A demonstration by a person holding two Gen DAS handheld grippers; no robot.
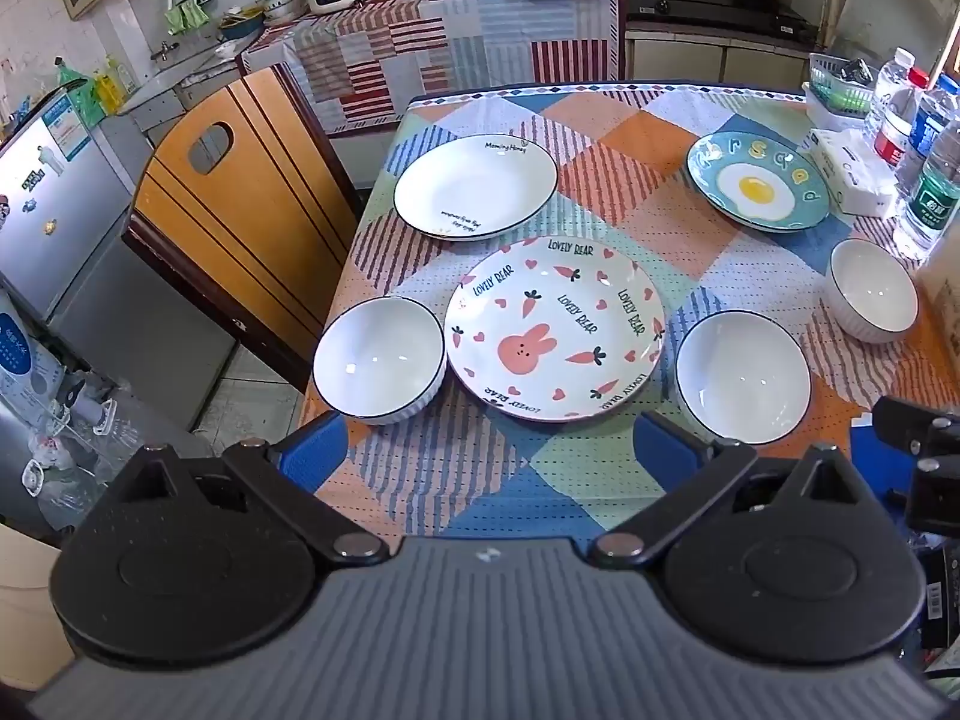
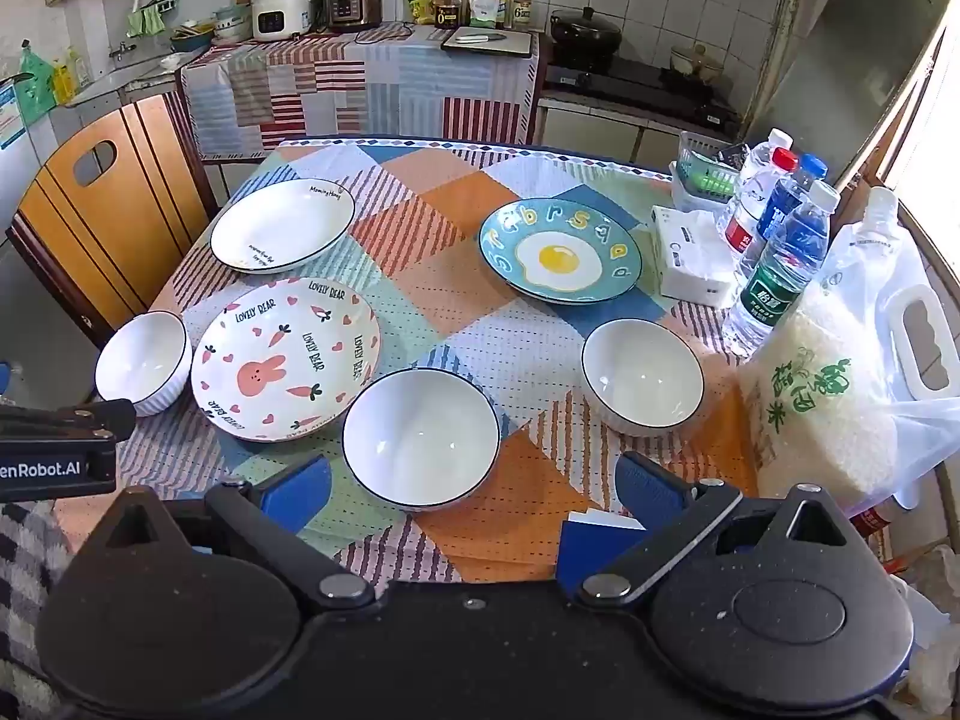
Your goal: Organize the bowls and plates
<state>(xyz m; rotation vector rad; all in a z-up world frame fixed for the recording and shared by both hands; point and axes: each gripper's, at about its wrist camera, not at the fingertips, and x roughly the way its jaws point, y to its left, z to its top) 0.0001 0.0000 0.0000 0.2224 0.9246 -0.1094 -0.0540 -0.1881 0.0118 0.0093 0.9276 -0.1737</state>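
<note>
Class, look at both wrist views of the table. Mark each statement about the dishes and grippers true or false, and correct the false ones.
1. Three white bowls stand on the table. True: one left of the rabbit plate, one in the middle, one on the right.
2. The plates are stacked on each other. False: the rabbit plate, the white plate and the egg plate lie apart.
3. The right gripper holds a bowl. False: it is open and holds nothing.
4. The left gripper is open. True.
5. The water bottles stand beside the egg plate's side of the table. True.
</note>
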